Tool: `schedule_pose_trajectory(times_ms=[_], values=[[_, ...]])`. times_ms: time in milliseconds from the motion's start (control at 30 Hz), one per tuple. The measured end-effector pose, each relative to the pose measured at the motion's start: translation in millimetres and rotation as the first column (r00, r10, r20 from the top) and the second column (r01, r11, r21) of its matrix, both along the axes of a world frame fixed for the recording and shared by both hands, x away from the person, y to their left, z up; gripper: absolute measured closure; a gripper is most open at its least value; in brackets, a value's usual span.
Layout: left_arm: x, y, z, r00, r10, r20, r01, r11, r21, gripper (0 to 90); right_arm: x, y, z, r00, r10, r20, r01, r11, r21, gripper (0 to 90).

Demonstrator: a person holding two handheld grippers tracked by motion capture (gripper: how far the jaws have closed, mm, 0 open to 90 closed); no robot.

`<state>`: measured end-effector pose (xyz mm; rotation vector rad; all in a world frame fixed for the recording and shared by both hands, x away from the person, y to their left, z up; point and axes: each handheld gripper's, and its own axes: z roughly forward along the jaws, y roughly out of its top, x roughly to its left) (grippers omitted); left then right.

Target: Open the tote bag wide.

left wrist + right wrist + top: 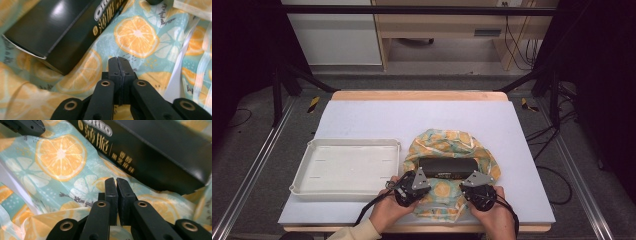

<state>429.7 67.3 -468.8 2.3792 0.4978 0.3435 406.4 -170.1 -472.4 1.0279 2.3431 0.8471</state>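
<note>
A cloth (447, 142) printed with orange slices on teal lies bunched on the mat, and a black Oreo box (448, 167) rests on its middle. My left gripper (412, 186) and right gripper (477, 187) sit at the cloth's near edge, just in front of the box. In the left gripper view the jaws (119, 61) are pressed together over the cloth (136, 35), with the box (57, 30) up to the left. In the right gripper view the jaws (116, 182) are shut above a raised fold of cloth (60, 155), and the box (160, 152) lies just beyond.
A shallow white tray (352, 142) sits left of the cloth, its right rim nearly touching it. The pale mat (412, 117) stretches bare behind the cloth to the table's wooden far edge. Dark frame posts stand at both sides.
</note>
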Motion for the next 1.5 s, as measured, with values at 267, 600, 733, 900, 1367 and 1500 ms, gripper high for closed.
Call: schedule_pose_trajectory(times_ms=[267, 600, 733, 900, 1367, 1500], values=[[-0.1, -0.9, -2.1, 0.9999, 0.003, -0.012, -0.003, 0.9999, 0.013, 90.0, 0.9, -1.1, -3.2, 0.9996, 0.005, -0.027, -0.005, 1.0, 0.009, 88.3], [0.5, -0.4, -2.0, 0.9999, 0.0, -0.014, 0.0, 0.9996, 0.029, 90.0, -4.8, -23.8, 14.7, 0.9979, -0.012, 0.064, 0.006, 0.995, 0.099, 87.9], [0.7, -0.6, -2.2, 0.9999, -0.002, -0.015, 0.003, 0.9996, 0.028, 90.0, -3.3, -46.5, 25.2, 0.9771, -0.119, 0.177, 0.09, 0.983, 0.162, 89.4], [0.3, -0.9, -2.1, 0.9999, -0.002, -0.012, 0.002, 0.9995, 0.032, 90.0, 9.6, -57.1, 12.2, 0.98, -0.165, 0.11, 0.152, 0.981, 0.124, 89.4], [0.1, -0.9, -2.2, 0.9999, -0.002, -0.012, 0.003, 0.9995, 0.031, 90.0, 24.9, -60.6, -0.7, 0.9793, -0.202, 0.011, 0.199, 0.973, 0.117, 90.0], [0.6, -0.6, -2.3, 0.9999, -0.004, -0.015, 0.004, 0.9996, 0.029, 90.0, 19.2, -62.8, 25.2, 0.9649, -0.219, 0.145, 0.195, 0.967, 0.164, 90.0]])
